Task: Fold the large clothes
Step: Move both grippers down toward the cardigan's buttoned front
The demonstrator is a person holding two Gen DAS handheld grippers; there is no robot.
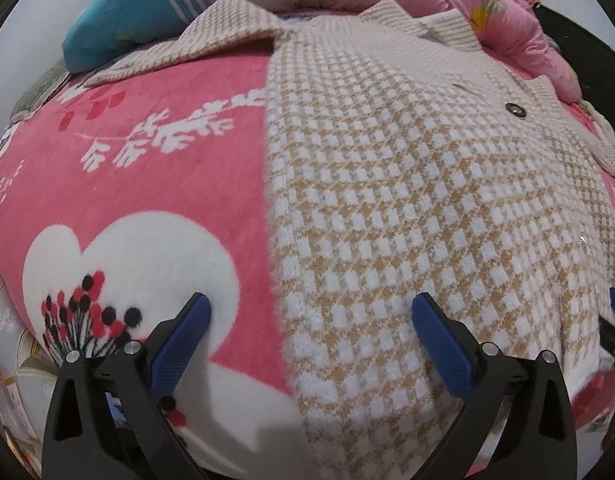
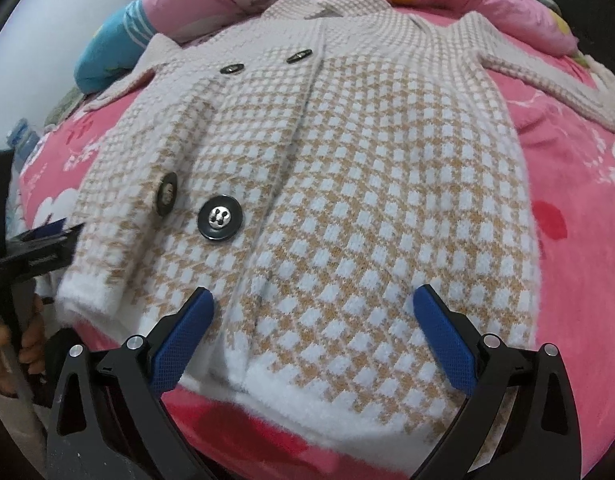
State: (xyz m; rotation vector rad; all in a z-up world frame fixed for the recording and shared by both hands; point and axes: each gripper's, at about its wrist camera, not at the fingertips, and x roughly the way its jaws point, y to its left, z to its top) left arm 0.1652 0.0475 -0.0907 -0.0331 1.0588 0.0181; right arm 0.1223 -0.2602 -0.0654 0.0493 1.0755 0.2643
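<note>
Here, checked cardigan (image 2: pixel 347 184) flat on pink blanket (image 1: pixel 155 184), collar far, hem near, both jaws apart

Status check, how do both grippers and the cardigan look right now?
Left gripper open, empty. Right gripper open, empty, at the hem. Cardigan flat on pink blanket, unfolded. Nothing in the way.

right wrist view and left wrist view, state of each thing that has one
Tan-and-white checked knit cardigan: spread flat, front up, unfolded.
Large black four-hole button: unfastened, lying on the knit.
Pink fleece heart-print blanket: spread under the cardigan.
Left gripper: open, empty.
Right gripper: open, empty, over the hem.
</note>
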